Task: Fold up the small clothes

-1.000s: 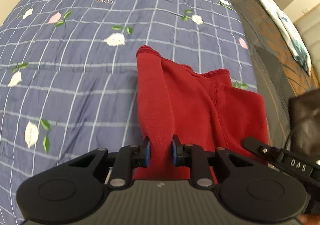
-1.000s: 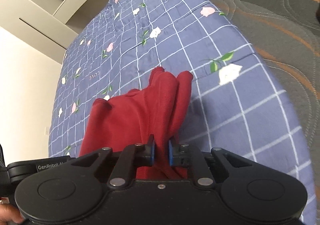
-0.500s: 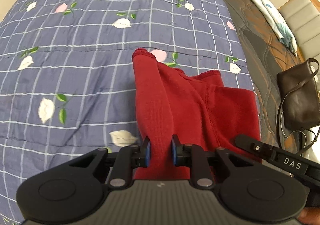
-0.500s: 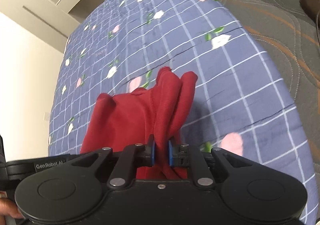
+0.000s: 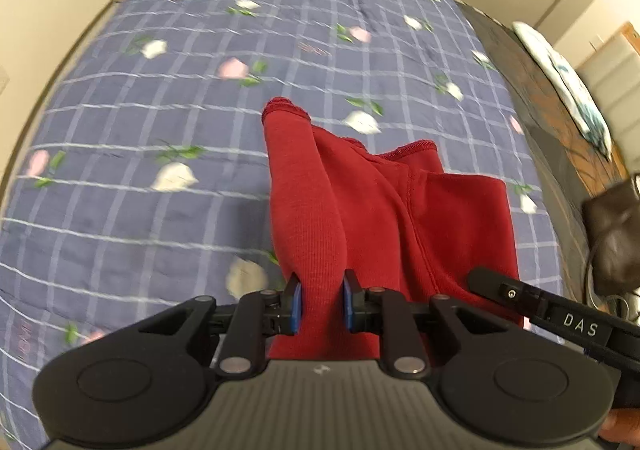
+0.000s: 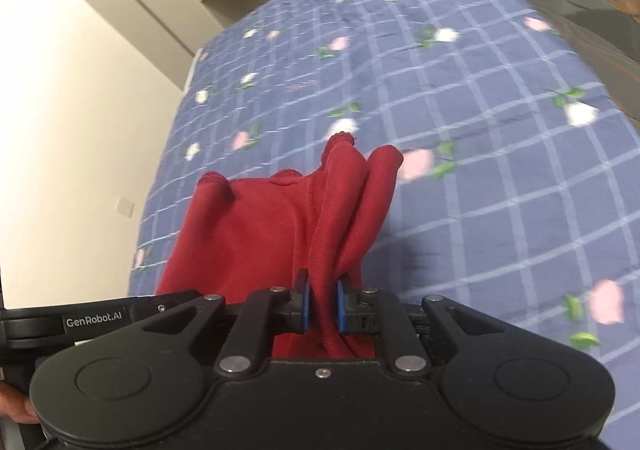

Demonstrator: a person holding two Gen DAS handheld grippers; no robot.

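The left gripper has its jaws clenched on a thick fold of the red garment, the blue pads pressing the ribbed cloth from both sides. From that grip the garment hangs away toward twelve o'clock in the left wrist view, ending in a stitched hem that stands out against the bed below. A second hemmed edge lies toward one o'clock of the jaws, and a broader flat panel spreads toward three o'clock. The right gripper likewise has its jaws clamped on the red garment, here on a narrower bunch of several gathered layers squeezed between its blue pads. In the right wrist view the bunched folds rise toward twelve and one o'clock, and a wider sheet of the same cloth stretches off toward ten o'clock. The garment is stretched between the two grippers above the blue checked bedspread, which is printed with white and pink flowers and green leaves. In the left wrist view the other gripper's black arm, lettered DAS, shows at four o'clock. A dark brown bag sits at three o'clock on the darker quilted cover, blurred. A white patterned pillow lies at two o'clock.
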